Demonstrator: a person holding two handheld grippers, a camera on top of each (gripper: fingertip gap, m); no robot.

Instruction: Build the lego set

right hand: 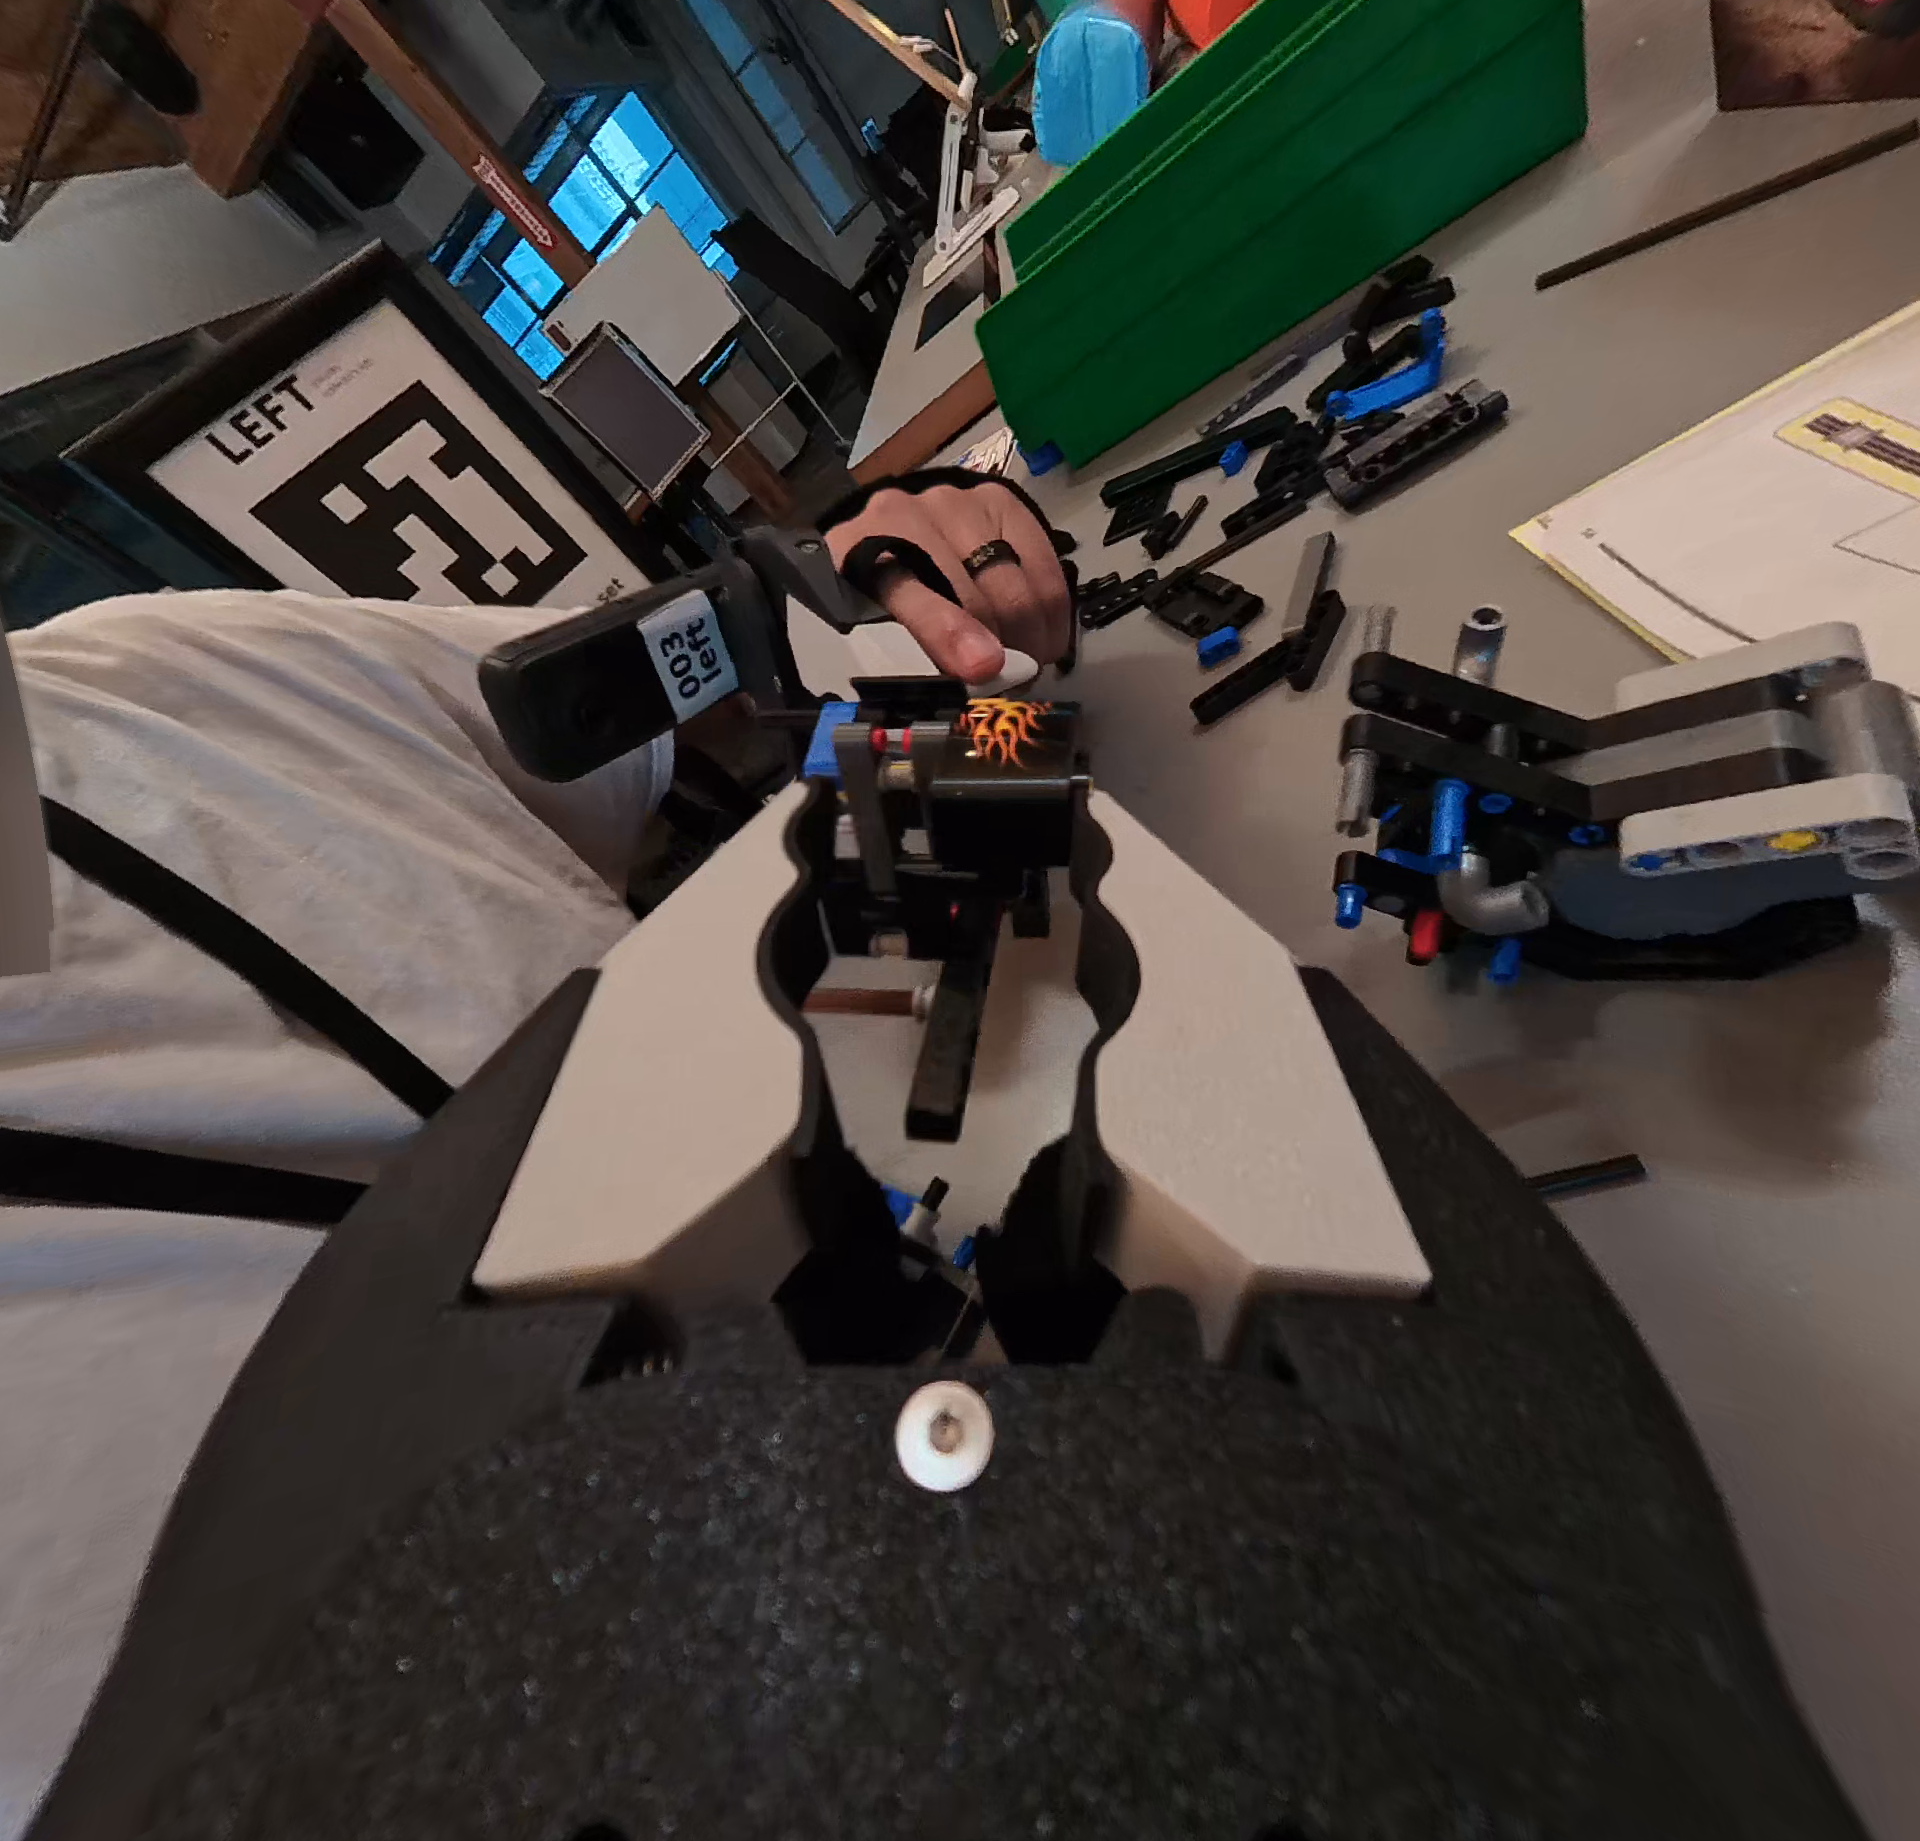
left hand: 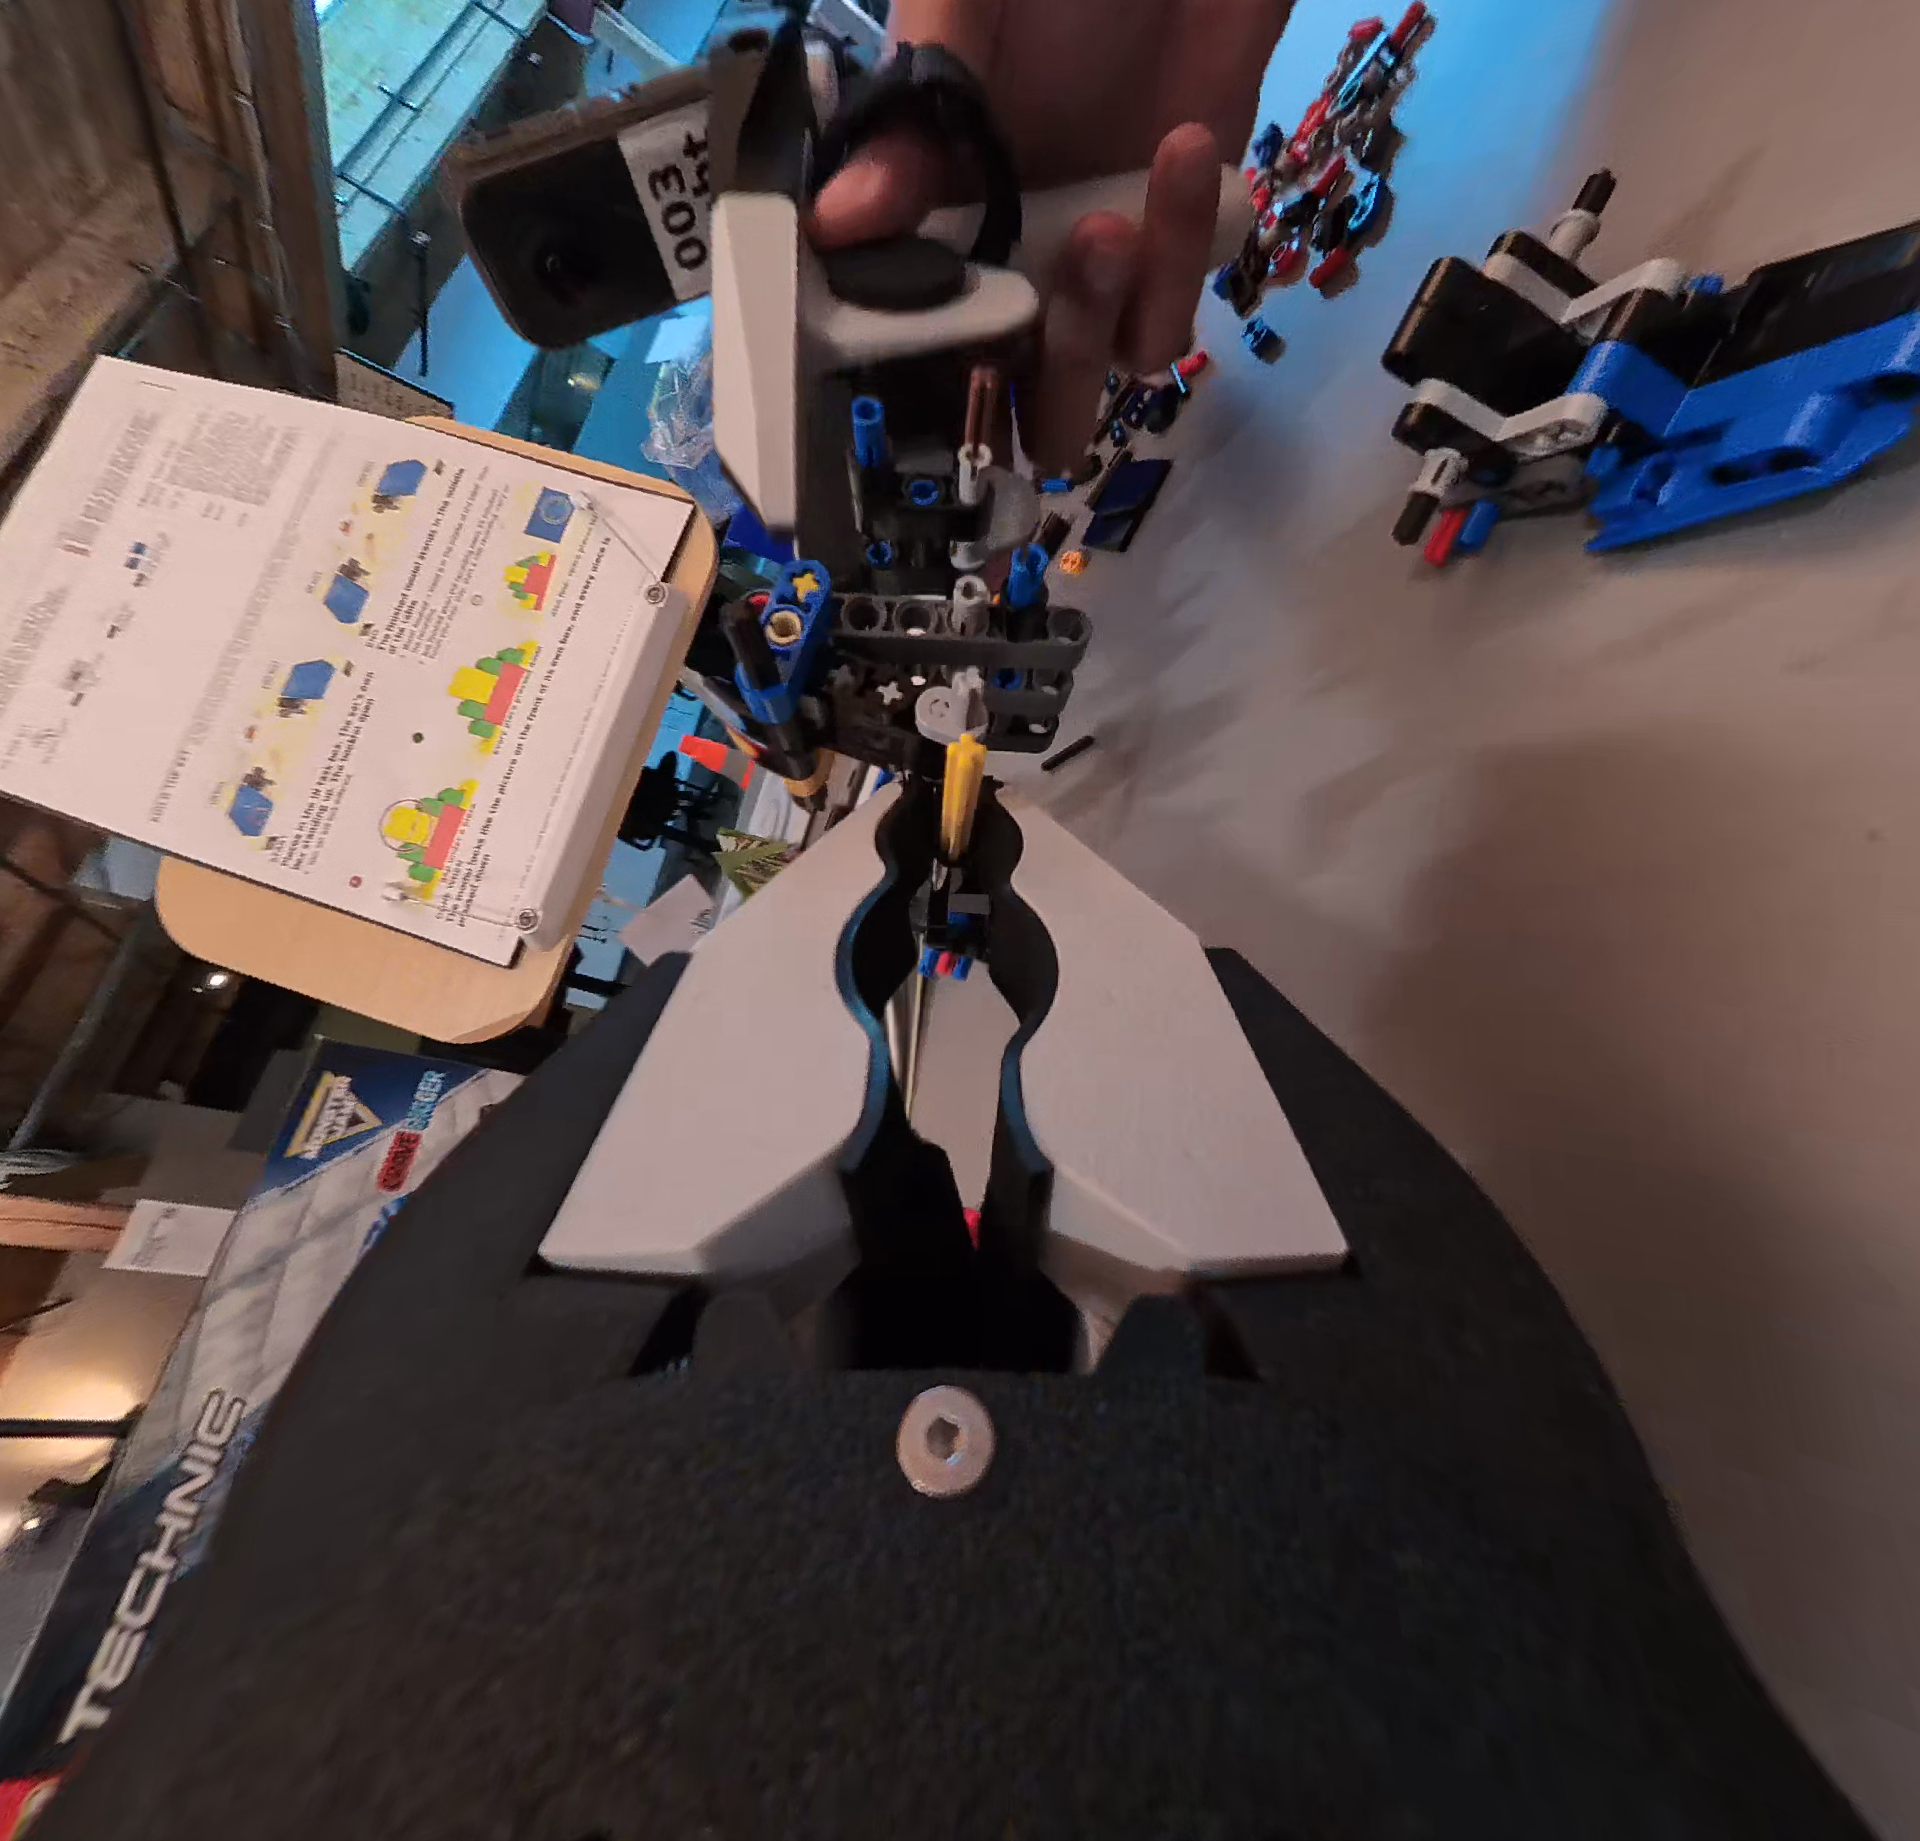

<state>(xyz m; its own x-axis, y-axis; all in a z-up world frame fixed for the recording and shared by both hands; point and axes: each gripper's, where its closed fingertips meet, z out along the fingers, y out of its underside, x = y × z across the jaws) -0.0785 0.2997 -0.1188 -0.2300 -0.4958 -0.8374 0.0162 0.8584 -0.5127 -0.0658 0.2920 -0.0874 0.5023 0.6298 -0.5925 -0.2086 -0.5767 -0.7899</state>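
In the left wrist view my left gripper (left hand: 951,804) is shut on a thin yellow axle (left hand: 961,789). The axle's tip touches the underside of a dark grey, black and blue Lego assembly (left hand: 935,638). The right gripper (left hand: 883,492) holds that assembly from above, off the table. In the right wrist view my right gripper (right hand: 945,804) is shut on the same assembly (right hand: 997,815), whose black panel carries an orange flame print (right hand: 1003,731). The left gripper's camera (right hand: 603,690) and a hand (right hand: 987,576) show just beyond it.
A larger blue, black and grey sub-assembly (left hand: 1662,389) (right hand: 1621,835) lies on the grey table (right hand: 1455,1220). Loose parts are scattered behind it (left hand: 1320,160) (right hand: 1299,482). A green bin (right hand: 1299,181), an instruction booklet (right hand: 1745,524), a sheet on a wooden stand (left hand: 343,648) and the set's box (left hand: 312,1272) surround the work area. About 4 cm separates my left fingertips from my right.
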